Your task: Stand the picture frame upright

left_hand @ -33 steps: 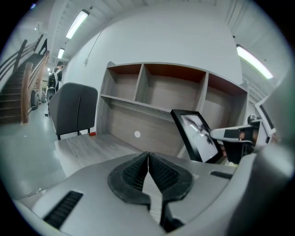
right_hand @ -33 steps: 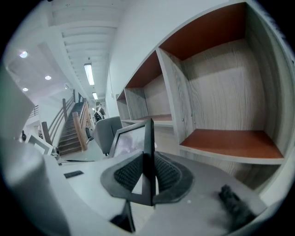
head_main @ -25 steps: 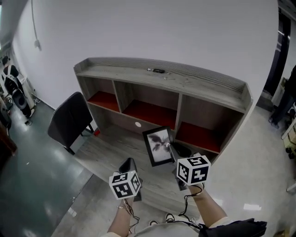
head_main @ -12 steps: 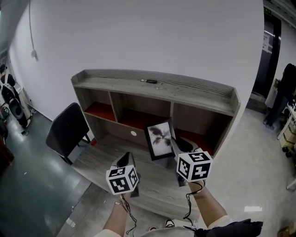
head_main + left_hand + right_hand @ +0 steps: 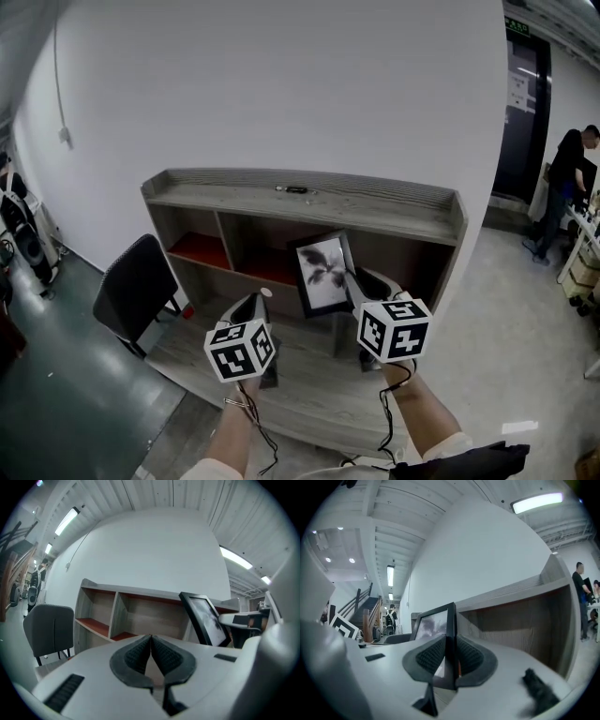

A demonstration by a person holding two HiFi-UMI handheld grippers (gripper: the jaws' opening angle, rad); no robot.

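The black picture frame [image 5: 323, 272] with a grey leaf print is held up in the air in front of the shelf unit, face toward me and nearly upright. My right gripper [image 5: 359, 286] is shut on its right edge; in the right gripper view the frame [image 5: 437, 623] stands clamped between the ribbed pads [image 5: 469, 657]. My left gripper [image 5: 255, 309] hangs to the frame's lower left, apart from it, jaws closed on nothing. From the left gripper [image 5: 150, 653] the frame [image 5: 205, 619] shows at the right, tilted.
A grey wooden shelf unit [image 5: 309, 202] with red-floored cubbies stands on a wooden desk [image 5: 309, 384] against the white wall. A small dark item [image 5: 295, 189] lies on the shelf top. A black chair [image 5: 133, 291] stands at the left. A person [image 5: 569, 178] stands at the far right.
My right gripper has lifted the frame off the desk and raised it to shelf height, tipping it toward upright. The left gripper rose a little. The view tilted upward.
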